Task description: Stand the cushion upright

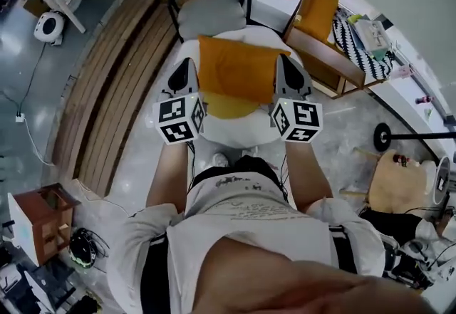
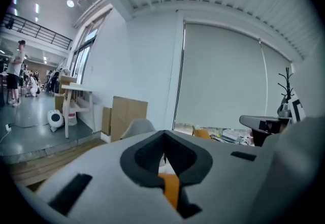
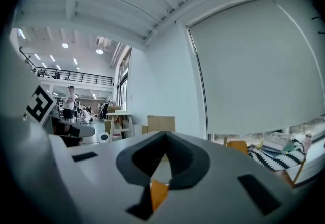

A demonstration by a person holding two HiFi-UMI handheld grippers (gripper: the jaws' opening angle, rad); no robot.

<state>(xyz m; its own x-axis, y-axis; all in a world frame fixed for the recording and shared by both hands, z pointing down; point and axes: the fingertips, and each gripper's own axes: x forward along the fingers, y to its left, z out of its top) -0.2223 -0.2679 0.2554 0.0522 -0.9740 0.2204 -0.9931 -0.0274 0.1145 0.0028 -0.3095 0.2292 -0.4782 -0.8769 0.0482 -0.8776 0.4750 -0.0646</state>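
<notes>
An orange cushion (image 1: pixel 239 70) hangs in the air between my two grippers in the head view, above a white rounded seat (image 1: pixel 239 131). My left gripper (image 1: pixel 187 72) is shut on the cushion's left edge and my right gripper (image 1: pixel 286 69) on its right edge. A darker yellow fold (image 1: pixel 224 105) shows along the cushion's lower edge. In the left gripper view, the left gripper (image 2: pixel 165 167) pinches a strip of orange fabric (image 2: pixel 170 188). The right gripper (image 3: pixel 160 167) likewise pinches a corner of orange fabric (image 3: pixel 158 193) in the right gripper view.
A grey chair (image 1: pixel 210 10) stands behind the white seat. A wooden armchair with an orange cushion (image 1: pixel 317 17) is at the right, wooden planks (image 1: pixel 117 85) lie at the left, and a round wooden stool (image 1: pixel 395 181) is at the lower right. People stand far off (image 2: pixel 18 73).
</notes>
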